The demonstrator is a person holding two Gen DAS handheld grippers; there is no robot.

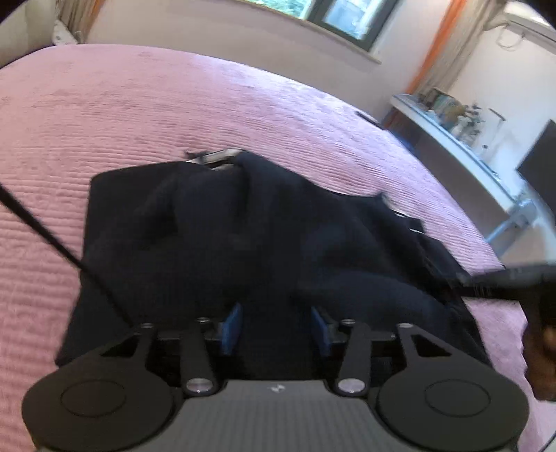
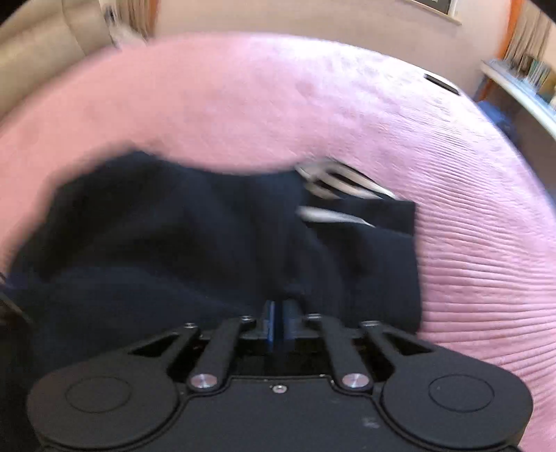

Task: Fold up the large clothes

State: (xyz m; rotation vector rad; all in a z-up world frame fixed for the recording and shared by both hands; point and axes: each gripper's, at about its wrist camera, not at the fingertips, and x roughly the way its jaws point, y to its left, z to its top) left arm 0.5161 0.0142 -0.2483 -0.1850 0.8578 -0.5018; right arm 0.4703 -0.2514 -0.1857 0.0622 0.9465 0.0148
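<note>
A dark navy garment (image 1: 215,236) lies partly folded on a pink bedspread (image 1: 173,104), with white stripes at its far edge (image 1: 219,158). My left gripper (image 1: 276,328) is open, its blue pads apart over the garment's near edge. In the right wrist view the same garment (image 2: 173,243) fills the middle, with white stripes (image 2: 333,184) at its far right. My right gripper (image 2: 278,323) is shut, its blue pads pressed together on a fold of the garment. The right wrist view is blurred by motion. The other gripper (image 1: 514,274) shows dark at the right edge of the left wrist view.
The pink bedspread (image 2: 469,208) stretches all around the garment. A white shelf (image 1: 451,139) with small items runs along the wall at the right, next to a dark screen (image 1: 542,163). A window (image 1: 347,17) is at the far wall.
</note>
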